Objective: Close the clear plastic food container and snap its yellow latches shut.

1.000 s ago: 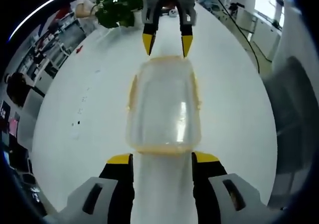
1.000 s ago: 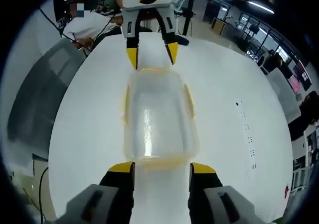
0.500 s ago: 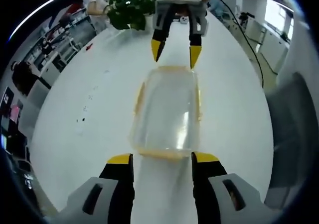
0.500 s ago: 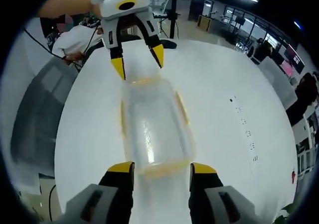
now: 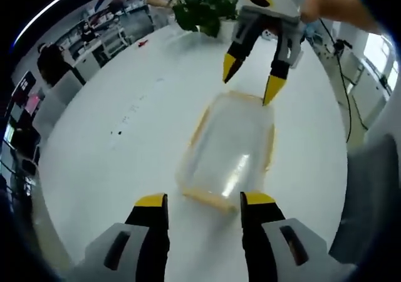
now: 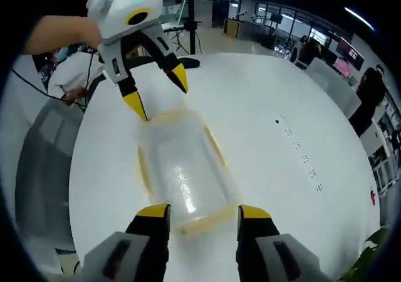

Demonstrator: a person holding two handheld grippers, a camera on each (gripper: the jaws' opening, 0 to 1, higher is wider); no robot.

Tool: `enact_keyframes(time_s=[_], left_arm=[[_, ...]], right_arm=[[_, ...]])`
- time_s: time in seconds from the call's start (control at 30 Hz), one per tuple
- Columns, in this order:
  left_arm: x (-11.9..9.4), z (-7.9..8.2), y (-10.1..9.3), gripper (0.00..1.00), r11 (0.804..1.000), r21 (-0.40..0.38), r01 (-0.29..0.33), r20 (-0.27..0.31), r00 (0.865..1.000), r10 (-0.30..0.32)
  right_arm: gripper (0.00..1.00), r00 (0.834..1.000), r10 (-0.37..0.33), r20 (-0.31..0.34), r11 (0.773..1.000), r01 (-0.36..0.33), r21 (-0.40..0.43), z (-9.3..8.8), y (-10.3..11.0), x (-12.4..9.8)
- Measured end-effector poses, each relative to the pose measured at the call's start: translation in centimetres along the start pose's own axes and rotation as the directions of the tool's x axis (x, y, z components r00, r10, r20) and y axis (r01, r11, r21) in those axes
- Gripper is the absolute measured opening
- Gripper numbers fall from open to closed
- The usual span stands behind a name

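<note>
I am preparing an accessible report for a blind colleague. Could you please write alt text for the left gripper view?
A clear plastic food container with yellow latches lies on a white table, between the open left gripper at the bottom and the open right gripper opposite, neither holding it. A green plant stands at the table's far end.

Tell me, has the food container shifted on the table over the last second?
Cannot tell. The container now sits skewed between the jaws, but the table marks and the plant swung the same way, so the camera turned.
</note>
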State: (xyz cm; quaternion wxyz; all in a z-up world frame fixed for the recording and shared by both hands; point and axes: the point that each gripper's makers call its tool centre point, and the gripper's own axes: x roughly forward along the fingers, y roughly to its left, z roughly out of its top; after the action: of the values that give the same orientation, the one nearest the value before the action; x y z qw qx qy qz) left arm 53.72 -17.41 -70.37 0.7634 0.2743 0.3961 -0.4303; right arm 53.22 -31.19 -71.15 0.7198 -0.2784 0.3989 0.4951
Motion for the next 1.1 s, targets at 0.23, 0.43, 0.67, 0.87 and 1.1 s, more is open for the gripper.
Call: enact_keyframes(time_s=[0.23,0.43,0.67,0.87,1.1], left_arm=[[0.4,-0.4,0.3,0.43,0.992,-0.118,-0.036,-0.013,0.999,0.035],[0.7,-0.5,0.0,0.44,0.969,-0.243,-0.047,0.0,0.999,0.048],[1.4,-0.8,-0.5,0.44,0.942,-0.333,-0.05,-0.001,0.999,0.053],[1.5,-1.0,-0.6,0.42,0.906,-0.42,-0.045,0.01,0.998,0.055],[1.8,-1.5,-0.6,0.42,0.89,-0.454,-0.054,0.009,0.998,0.065]], right_arm=[[0.4,0.999,-0.049,0.012,0.997,0.048,0.066,0.1,-0.4,0.2],[0.37,0.997,-0.076,-0.01,0.994,0.077,0.072,-0.2,-0.4,0.4],[0.36,0.994,-0.106,0.009,0.986,0.104,0.133,-0.1,-0.9,0.1],[0.36,0.994,-0.11,0.011,0.967,0.104,0.234,-0.5,-1.0,0.3],[0.35,0.996,-0.081,0.028,0.9,0.061,0.431,-1.8,-0.6,0.9]])
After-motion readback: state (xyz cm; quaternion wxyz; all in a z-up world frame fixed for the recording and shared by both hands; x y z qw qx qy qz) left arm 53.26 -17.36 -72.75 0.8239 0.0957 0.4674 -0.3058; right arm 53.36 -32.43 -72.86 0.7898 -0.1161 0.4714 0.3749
